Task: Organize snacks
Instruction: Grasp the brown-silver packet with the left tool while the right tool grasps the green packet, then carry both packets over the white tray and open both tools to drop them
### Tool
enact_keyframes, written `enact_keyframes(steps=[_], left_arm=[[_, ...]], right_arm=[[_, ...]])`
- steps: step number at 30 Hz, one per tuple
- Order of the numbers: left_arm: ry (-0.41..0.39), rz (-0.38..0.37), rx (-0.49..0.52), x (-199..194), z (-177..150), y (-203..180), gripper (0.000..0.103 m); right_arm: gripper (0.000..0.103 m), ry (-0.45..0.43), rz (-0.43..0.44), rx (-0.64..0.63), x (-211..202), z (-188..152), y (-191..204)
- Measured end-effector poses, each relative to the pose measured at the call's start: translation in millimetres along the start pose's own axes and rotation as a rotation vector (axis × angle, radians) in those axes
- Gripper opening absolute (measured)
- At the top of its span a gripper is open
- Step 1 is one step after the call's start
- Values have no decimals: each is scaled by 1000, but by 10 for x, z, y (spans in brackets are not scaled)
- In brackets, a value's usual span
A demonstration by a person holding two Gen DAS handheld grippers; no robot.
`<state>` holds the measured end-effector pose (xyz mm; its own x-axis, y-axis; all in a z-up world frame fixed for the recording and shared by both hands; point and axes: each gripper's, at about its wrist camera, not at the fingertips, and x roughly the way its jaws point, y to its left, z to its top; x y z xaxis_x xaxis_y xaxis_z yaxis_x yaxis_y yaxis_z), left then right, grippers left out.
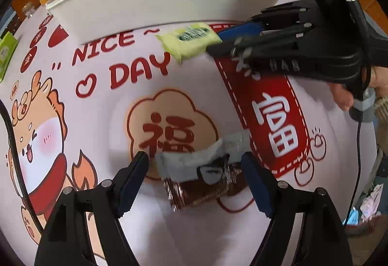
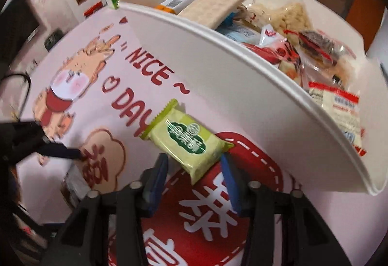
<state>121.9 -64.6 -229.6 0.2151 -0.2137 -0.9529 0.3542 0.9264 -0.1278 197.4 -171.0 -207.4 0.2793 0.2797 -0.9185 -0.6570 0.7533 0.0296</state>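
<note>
Left fingers apart around a foil snack; right fingers apart, straddling a green packet near "NICE DAY".

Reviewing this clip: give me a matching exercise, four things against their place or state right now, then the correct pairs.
Things:
1. green snack packet
2. grey and brown snack packet
3. white bin
4. green box

Places or states:
A. holds many wrapped snacks
B. at the table's far edge, away from both grippers
C. between the open fingers of the right gripper
D. between the open fingers of the left gripper

Pairs: 1-C, 2-D, 3-A, 4-B
</note>
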Motion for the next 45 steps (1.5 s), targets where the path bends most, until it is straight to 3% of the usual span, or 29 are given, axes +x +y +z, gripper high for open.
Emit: enact_keyframes(steps=[1, 5, 6, 7, 9, 12, 18, 27, 32, 38, 45], left_arm=[[4, 14, 10, -9, -29, -2, 78], [-10, 70, 26, -21, -163, -36, 77], [-14, 83, 28, -25, -183, -47, 69], [-28, 100, 36, -49, -209, -79, 52], [-35, 90, 33, -86, -231, -125, 30], [-53, 79, -15, -164, -238, -130, 18], [-163, 69, -102, -576, -82, -5, 15], [-340, 121, -131, -1378, 626, 84, 15], [-428, 166, -110, -1801, 1098, 94, 15], [-513, 210, -88, -2133, 1706, 99, 16], [-544, 282, -125, -2176, 2330, 192, 17]], right_arm=[[8, 1, 4, -1, -8, -13, -2], [3, -13, 38, 57, -46, -99, -69], [2, -19, 41, 67, -59, -130, -76], [2, -28, 43, 82, -85, -170, -82], [1, -41, 61, 113, -103, -211, -88], [1, -67, 96, 177, -201, -278, -140], [0, -156, 125, 268, -574, -359, -227], [0, -316, 91, 302, -1365, -148, -281], [0, -419, 25, 287, -1872, 179, -355], [0, -538, -121, 288, -2429, 646, -553], [1, -605, -213, 337, -2616, 1099, -893]])
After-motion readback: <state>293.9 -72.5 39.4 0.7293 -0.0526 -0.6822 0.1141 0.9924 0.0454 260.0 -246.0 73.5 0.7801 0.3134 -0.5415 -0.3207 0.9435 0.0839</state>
